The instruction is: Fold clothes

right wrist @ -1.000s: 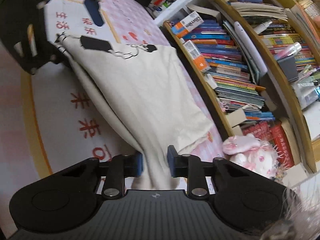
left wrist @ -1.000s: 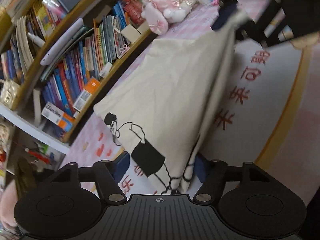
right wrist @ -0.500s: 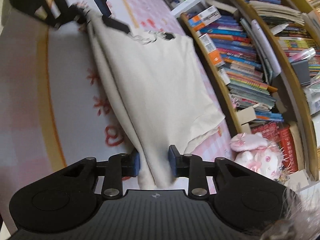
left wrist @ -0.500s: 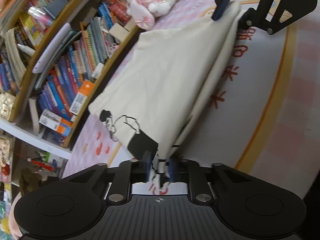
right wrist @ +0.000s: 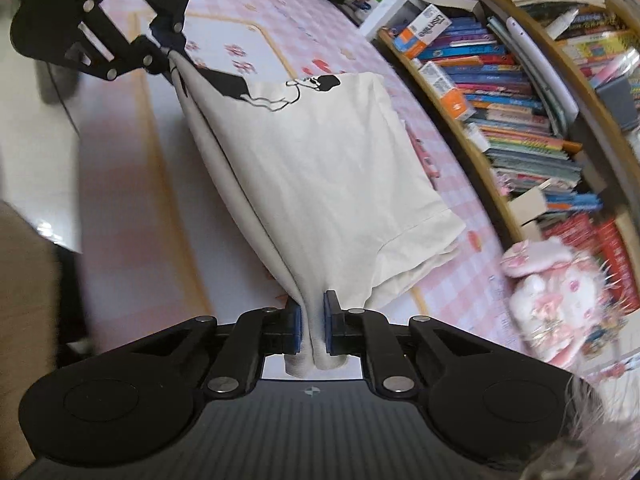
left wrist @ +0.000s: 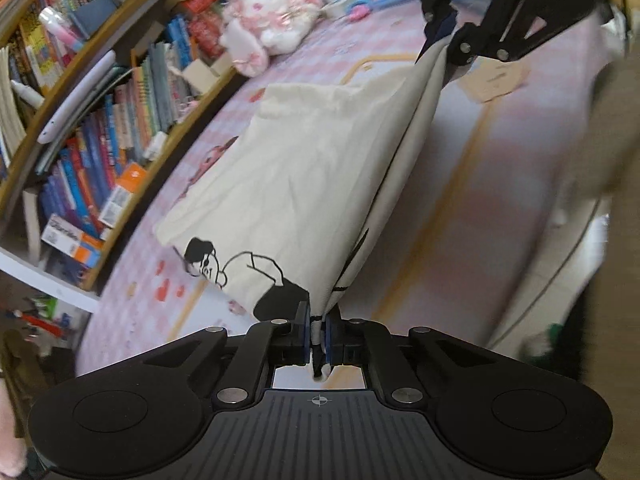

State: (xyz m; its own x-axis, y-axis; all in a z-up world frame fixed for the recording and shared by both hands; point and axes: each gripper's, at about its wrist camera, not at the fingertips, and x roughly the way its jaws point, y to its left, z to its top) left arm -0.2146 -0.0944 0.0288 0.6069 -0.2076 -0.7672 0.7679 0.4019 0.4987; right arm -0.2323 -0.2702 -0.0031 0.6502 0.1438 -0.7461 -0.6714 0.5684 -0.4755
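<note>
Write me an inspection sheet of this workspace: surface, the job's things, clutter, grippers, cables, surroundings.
Surface: pink checked mat with orange border lines and red prints.
Job's things: cream T-shirt with a black cartoon print, held up along one edge, its far side trailing on the mat.
Clutter: pink plush toy on the mat beside the shelves; a tan cardboard piece on the floor.
Grippers: left gripper jaws closed on the printed end of the shirt; right gripper jaws closed on bunched plain cloth at the other end.
Cables: nothing seen.
Surroundings: crowded bookshelf along one side of the mat.
</note>
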